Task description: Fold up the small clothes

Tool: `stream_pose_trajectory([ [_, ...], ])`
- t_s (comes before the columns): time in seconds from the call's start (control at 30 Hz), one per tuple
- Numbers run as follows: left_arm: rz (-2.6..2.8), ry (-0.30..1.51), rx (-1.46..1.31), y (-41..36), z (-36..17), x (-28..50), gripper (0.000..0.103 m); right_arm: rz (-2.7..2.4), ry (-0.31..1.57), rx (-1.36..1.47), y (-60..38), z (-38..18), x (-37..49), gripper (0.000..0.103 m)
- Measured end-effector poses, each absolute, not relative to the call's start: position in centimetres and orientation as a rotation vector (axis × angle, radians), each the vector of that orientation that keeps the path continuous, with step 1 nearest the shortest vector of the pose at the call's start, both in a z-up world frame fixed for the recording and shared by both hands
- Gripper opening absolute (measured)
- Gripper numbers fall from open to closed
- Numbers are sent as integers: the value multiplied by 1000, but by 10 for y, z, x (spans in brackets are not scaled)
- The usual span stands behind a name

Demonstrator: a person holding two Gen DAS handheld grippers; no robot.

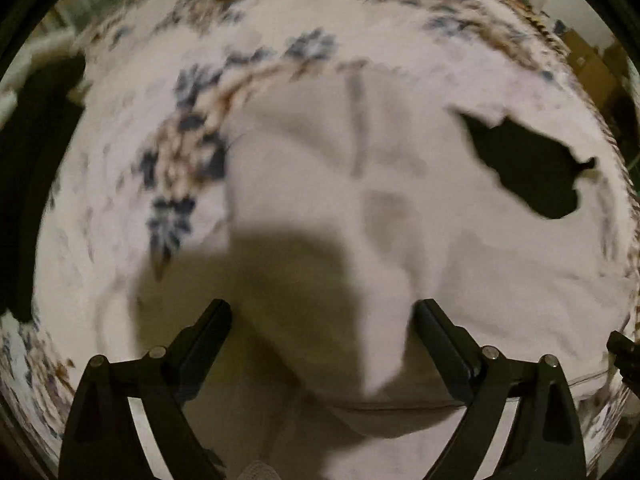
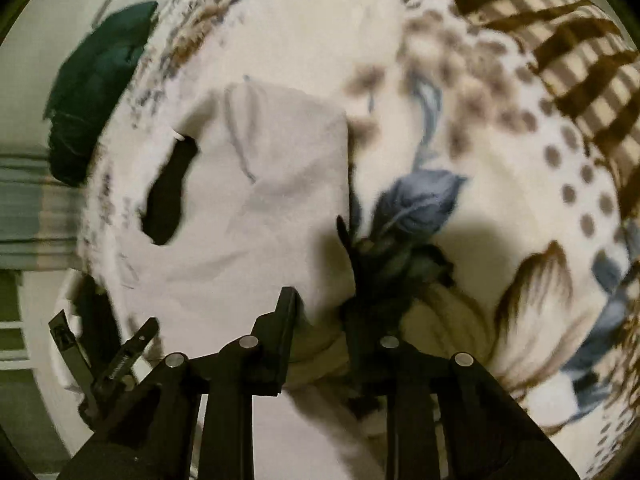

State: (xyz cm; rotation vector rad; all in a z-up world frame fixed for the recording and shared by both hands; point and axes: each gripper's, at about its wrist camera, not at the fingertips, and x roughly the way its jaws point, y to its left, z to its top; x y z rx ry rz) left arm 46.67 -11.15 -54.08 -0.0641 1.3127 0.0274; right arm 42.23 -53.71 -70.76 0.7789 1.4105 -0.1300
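A: Start at the left. What is the left hand-held gripper [image 1: 324, 312] doing?

B: It is released, its jaws standing wide apart and pointing steeply down. A raised flap of the pale garment [image 1: 360, 208] hangs between them, but neither pad presses on it. My guess is that it is placed there to catch that flap for a fold.

A: And the garment itself?

B: It lies spread ahead of that hand-held gripper, on a floral blanket [image 1: 192, 128]. A small dark cloth [image 1: 528, 168] rests beyond it to the right, partly on the pale fabric (possibly the next piece to fold, though I cannot name it).

A: Now the right side.

B: The right hand-held gripper [image 2: 320, 312] is drawn in narrow over the near edge of the same garment [image 2: 272, 200]. Fabric sits between the jaws, but the picture is blurred there, so I can't say whether the pads truly pinch it. If they do, it would be to pin or lift that corner while the other side folds.

A: What is everything lying on?

B: A soft, fleecy blanket with blue leaves [image 2: 424, 196] and brown dots, so probably a bed, not a bench. A brown checked cloth [image 2: 560, 52] lies far ahead to the right of the right hand-held gripper, and a dark green bundle [image 2: 100, 92] sits at the blanket's far left edge.
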Motion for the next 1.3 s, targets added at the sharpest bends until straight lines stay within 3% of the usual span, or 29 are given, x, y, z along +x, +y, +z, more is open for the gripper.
stream_pose_trajectory([
  [0.1, 12, 1306, -102, -98, -544, 462, 97, -137, 1424, 718, -535, -715, 422, 22],
  [0.2, -6, 1306, -118, -93, -534, 456, 97, -129, 1433, 690, -531, -711, 426, 25],
  [0.3, -75, 1283, -142, -81, -509, 433, 97, -77, 1424, 734, -527, -693, 421, 68],
  [0.47, -119, 1337, -152, -49, -489, 365, 97, -28, 1428, 767, -525, -668, 358, 70],
  [0.67, -142, 1532, -198, -23, -519, 265, 96, -47, 1554, 865, -517, -684, 240, 70],
  [0.9, -146, 1574, -293, -24, -549, 212, 93, -18, 1596, 1017, -500, -718, 158, 70],
  [0.93, -153, 1563, -311, -25, -549, 211, 83, -16, 1586, 1047, -498, -723, 152, 70],
  [0.97, -155, 1553, -314, -27, -549, 211, 56, -16, 1573, 1066, -499, -725, 147, 70],
  [1.0, -152, 1545, -294, -29, -547, 210, 37, -18, 1554, 1077, -498, -726, 143, 63],
  [1.03, -165, 1537, -281, -32, -546, 210, 10, -22, 1537, 1080, -494, -727, 142, 37],
  [1.1, -214, 1501, -263, -40, -538, 207, 6, -38, 1550, 1071, -483, -731, 153, 8],
  [1.3, -218, 1452, -278, -40, -525, 193, 5, -78, 1529, 1055, -483, -715, 140, 7],
])
